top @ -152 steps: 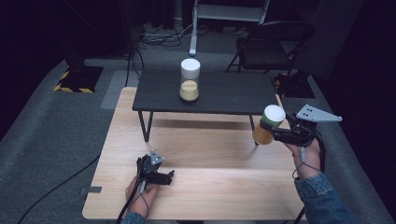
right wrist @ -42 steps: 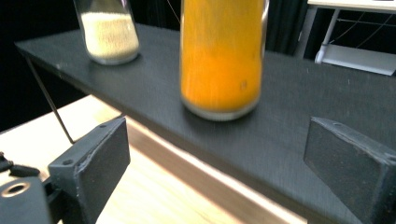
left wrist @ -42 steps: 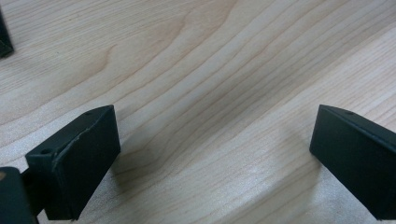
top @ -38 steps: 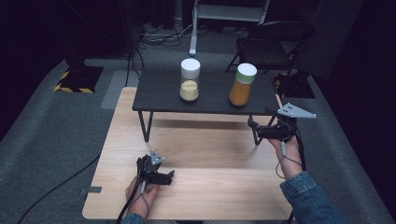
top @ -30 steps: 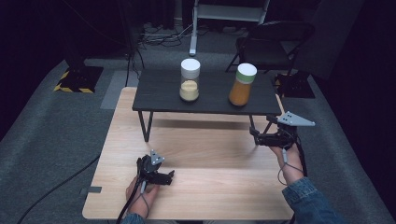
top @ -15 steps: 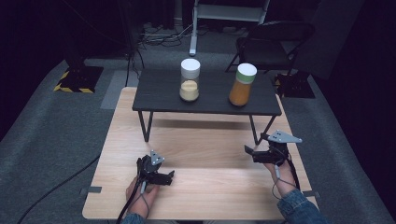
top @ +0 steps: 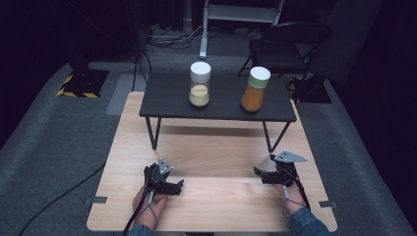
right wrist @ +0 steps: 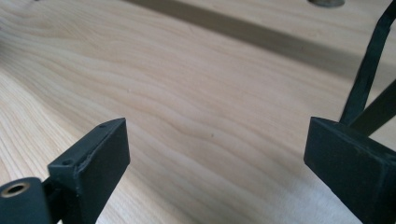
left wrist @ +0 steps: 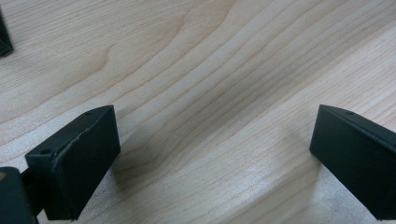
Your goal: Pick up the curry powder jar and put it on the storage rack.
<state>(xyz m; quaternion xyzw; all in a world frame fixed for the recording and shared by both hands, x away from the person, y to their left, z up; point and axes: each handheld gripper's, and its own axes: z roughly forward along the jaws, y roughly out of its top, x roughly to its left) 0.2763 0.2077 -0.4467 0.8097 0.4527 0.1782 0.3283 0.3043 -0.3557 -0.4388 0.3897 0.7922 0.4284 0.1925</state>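
Two jars stand on the small black table: a clear jar with a white lid and pale filling, and to its right an orange-filled jar with a green-rimmed lid. My right gripper is low over the wooden board at the front right, open, with bare wood between its jaws. My left gripper rests on the board at the front left, also open with bare wood between its jaws.
The black table's thin metal legs stand on the light wooden board; one leg rises close beyond my right gripper. Grey carpet surrounds the board. A dark chair and cables lie behind.
The orange jar, once in my right gripper, now stands on the black table. Over the last second my right gripper came down from beside the table's edge to just above the board.
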